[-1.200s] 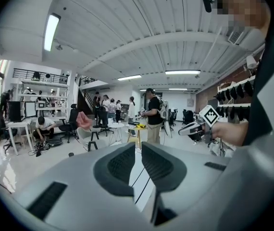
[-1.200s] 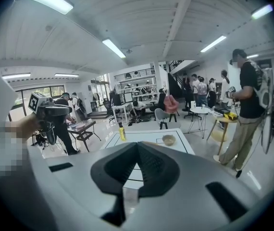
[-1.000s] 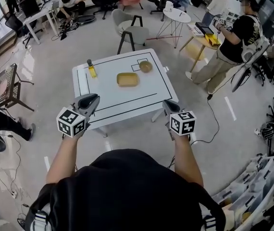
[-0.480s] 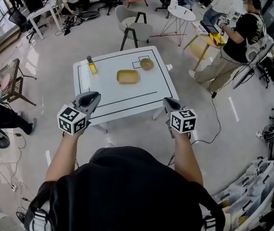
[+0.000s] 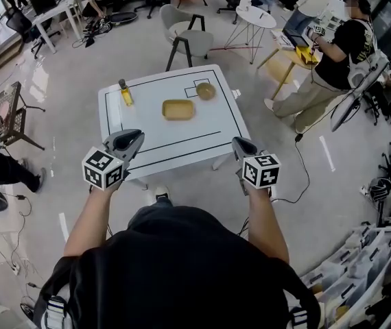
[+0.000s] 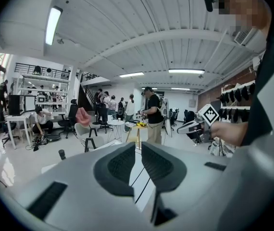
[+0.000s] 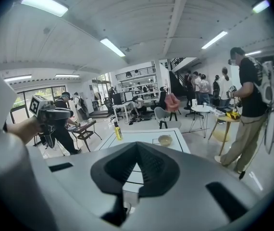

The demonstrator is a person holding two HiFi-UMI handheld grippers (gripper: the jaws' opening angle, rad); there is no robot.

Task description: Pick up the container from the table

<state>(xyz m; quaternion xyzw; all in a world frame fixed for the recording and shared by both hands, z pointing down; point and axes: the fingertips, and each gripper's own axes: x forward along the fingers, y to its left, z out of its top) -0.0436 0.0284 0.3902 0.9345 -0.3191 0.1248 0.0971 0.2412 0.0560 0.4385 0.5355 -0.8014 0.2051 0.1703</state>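
Observation:
A tan rectangular container (image 5: 178,110) lies near the middle of the white table (image 5: 147,146), inside a black taped outline. My left gripper (image 5: 135,138) hovers over the table's near left edge, its jaws a narrow gap apart with nothing between them (image 6: 138,144). At the table's near right corner, short of the container, my right gripper (image 5: 239,143) is shut and empty (image 7: 137,144). In the right gripper view the container is hidden behind the jaws.
A tan bowl (image 5: 206,91) sits in a small taped square at the table's far right, and a yellow bottle (image 5: 124,94) stands at its far left. A grey chair (image 5: 186,41) is behind the table. A person (image 5: 329,60) stands to the right, near a yellow side table (image 5: 293,59).
Both grippers have edged a little toward the table, and the view has shifted with the person. The jaws have not changed and nothing on the table has moved.

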